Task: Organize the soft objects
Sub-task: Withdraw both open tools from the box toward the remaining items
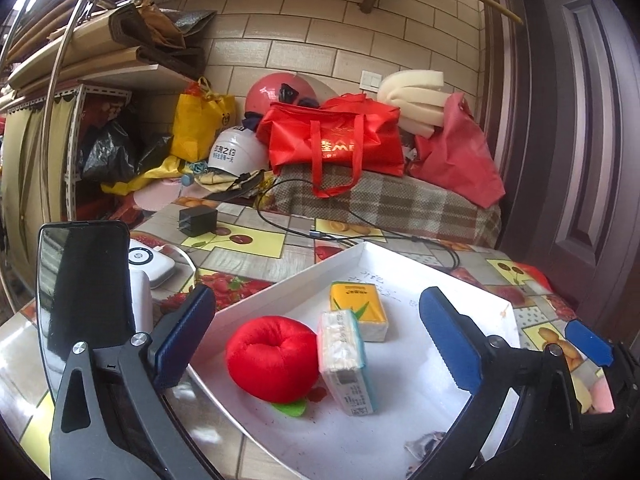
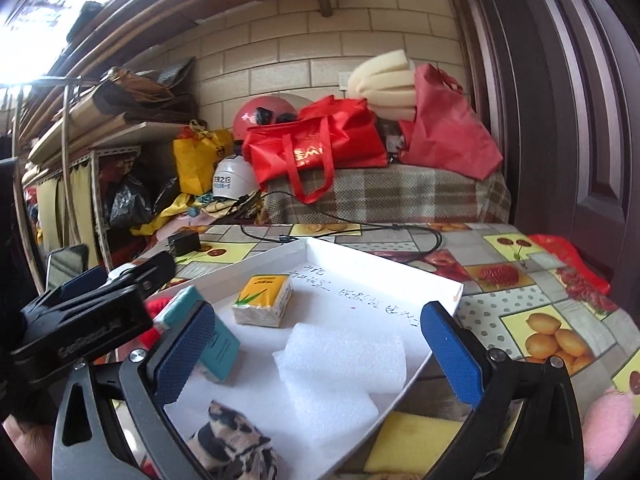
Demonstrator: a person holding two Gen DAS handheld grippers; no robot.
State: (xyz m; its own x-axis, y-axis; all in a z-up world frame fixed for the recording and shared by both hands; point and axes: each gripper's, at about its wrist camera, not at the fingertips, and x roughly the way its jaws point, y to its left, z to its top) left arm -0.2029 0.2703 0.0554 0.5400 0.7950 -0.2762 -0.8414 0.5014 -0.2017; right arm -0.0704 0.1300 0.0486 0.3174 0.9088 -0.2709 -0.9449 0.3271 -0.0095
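Five soft items already lie in the white tray [image 2: 440,292], while a yellow sponge [image 2: 408,444] and pink plush [image 2: 608,428] at lower right wait outside; both grippers' fingers [image 1: 448,340] stand released, empty.

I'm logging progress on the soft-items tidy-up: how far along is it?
Done: the white tray already holds a red plush apple, two tissue packs, white foam pieces and a leopard-print cloth. In hand: nothing; left gripper and right gripper are open. Left: yellow sponge and pink plush, outside the tray.
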